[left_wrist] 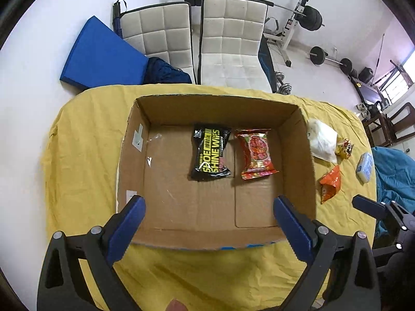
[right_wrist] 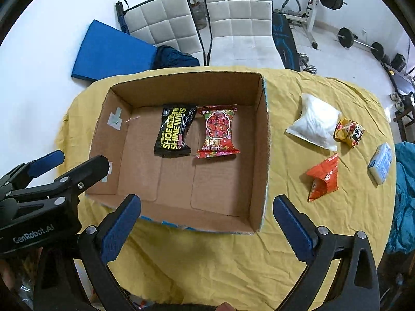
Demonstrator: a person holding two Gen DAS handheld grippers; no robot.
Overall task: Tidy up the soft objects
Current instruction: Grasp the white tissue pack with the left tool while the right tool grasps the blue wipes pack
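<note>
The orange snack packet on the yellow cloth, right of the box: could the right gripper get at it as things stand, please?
Probably yes. The orange snack packet lies in the open on the yellow cloth, outside the cardboard box, and the right gripper is open and empty with nothing between them.

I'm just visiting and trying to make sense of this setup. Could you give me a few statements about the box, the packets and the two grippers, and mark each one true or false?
1. Two packets lie side by side in the open brown cardboard box: a black shoe-wipes pack and a red patterned wipes pack. True.
2. The crumpled orange foil packet is inside the box. False: it lies on the yellow tablecloth, right of the box.
3. The right hand-held gripper is clamped on a packet. False: its jaws are open and hold nothing.
4. The left hand-held gripper is open over the box's near edge. True.
5. A white plastic pouch is outside the box. True.
</note>
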